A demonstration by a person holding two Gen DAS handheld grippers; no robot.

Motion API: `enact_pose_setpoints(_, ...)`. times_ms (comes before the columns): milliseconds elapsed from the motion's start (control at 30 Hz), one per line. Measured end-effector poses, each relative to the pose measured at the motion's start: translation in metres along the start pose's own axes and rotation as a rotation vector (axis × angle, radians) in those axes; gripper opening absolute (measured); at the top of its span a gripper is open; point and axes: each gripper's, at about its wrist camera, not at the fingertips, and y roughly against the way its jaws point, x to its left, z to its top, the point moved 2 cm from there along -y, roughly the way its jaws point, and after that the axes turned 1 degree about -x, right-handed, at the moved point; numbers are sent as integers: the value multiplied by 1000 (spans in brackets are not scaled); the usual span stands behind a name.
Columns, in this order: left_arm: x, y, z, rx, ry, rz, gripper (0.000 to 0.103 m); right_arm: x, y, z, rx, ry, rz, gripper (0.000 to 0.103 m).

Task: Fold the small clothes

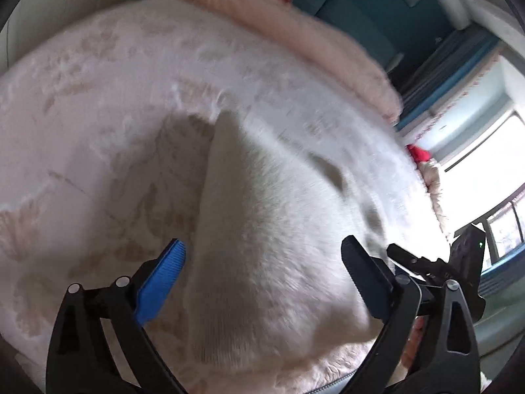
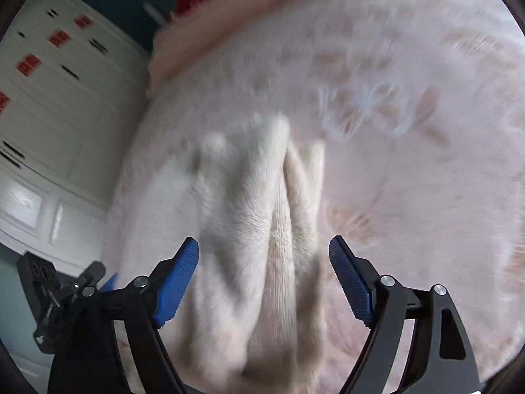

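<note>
Left gripper (image 1: pixel 262 262): jaws wide, holding nothing | Right gripper (image 2: pixel 264 259): likewise | Garment (image 1: pixel 272 246): rumpled on blanket (image 1: pixel 98 98), between both jaws | Advice: you pinch one edge layer, not the blanket's pile; lift evenly.

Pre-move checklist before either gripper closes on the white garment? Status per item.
1. Left gripper jaws open: ok.
2. Right gripper jaws open: ok.
3. White garment between left jaws: ok, fabric fills the gap.
4. Garment ridge centred between right jaws: ok.
5. Garment lying flat on the patterned blanket: not ok, bunched into folds.
6. Which edge or layer each gripper would pinch: cannot tell, both views are motion-blurred.
</note>
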Motion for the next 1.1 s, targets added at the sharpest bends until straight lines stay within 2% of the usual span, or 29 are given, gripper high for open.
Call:
enact_pose_setpoints(33, 7, -11, -9, 33, 24, 0, 92, 1, -15, -1, 30, -3, -2, 77)
enact_pose_setpoints(67, 14, -23, -10, 64, 60, -3, 82, 1, -27, -1, 57, -13, 10, 69)
enact_pose_setpoints(100, 15, -27, -10, 75, 77, -12, 71, 5, -35, 1, 62, -20, 33, 49)
enact_pose_setpoints(133, 13, -27, -10, 66, 74, 2, 66, 12, -34, 5, 48, -8, 27, 36)
enact_pose_setpoints(167, 10, -21, -8, 41, 58, 3, 56, 28, -25, 13, 14, 45, 7, 35)
enact_pose_setpoints(200, 5, -12, -6, 18, 45, -14, 50, 40, -16, 16, -15, 91, 8, 34)
enact_pose_setpoints(233, -2, -1, -2, -12, 17, -24, 49, 54, -5, 20, -54, 151, 22, 33)
enact_pose_setpoints(300, -8, 14, 1, -55, -8, -30, 49, 72, 18, 24, -120, 233, 37, 33)
enact_pose_setpoints(367, -5, 19, 2, -79, -3, -36, 51, 66, 19, 24, -137, 236, 47, 36)
enact_pose_setpoints(400, -3, 15, -1, -72, -9, -16, 53, 60, 12, 25, -120, 225, 34, 41)
enact_pose_setpoints(467, 3, -10, -11, -18, -49, 86, 54, 29, -24, 19, -12, 182, -72, 43)
enact_pose_setpoints(500, 6, -15, -16, -11, -67, 112, 56, 15, -30, 15, 10, 139, -88, 45)
enact_pose_setpoints(567, 3, -4, -19, -49, -61, 102, 56, 10, -4, 9, -49, 59, -28, 45)
enact_pose_setpoints(667, -10, 30, -21, -110, -103, 122, 55, 35, 51, 1, -165, 138, -40, 44)
enact_pose_setpoints(700, -15, 39, -22, -132, -130, 134, 58, 47, 68, -7, -187, 186, -25, 39)
enact_pose_setpoints(733, -20, 46, -25, -142, -152, 155, 59, 57, 77, -17, -188, 232, -19, 30)
enact_pose_setpoints(767, -24, 48, -30, -135, -173, 174, 60, 65, 79, -26, -170, 277, -28, 25)
enact_pose_setpoints(833, -26, 37, -44, -82, -194, 219, 60, 70, 64, -46, -97, 361, -98, 6)
enact_pose_setpoints(900, -24, 18, -52, -24, -203, 266, 61, 49, 30, -61, -23, 370, -208, 5)
enact_pose_setpoints(933, -20, 5, -59, 4, -208, 292, 62, 38, 20, -65, -24, 357, -231, 5)
enact_pose_setpoints(967, -17, -3, -63, 17, -203, 297, 62, 35, 18, -63, -47, 343, -228, 4)
enact_pose_setpoints(1033, -14, -2, -64, 18, -177, 293, 63, 35, 23, -60, -39, 298, -218, 5)
enact_pose_setpoints(1100, -14, 8, -62, 18, -158, 292, 62, 47, 42, -57, -69, 286, -198, 4)
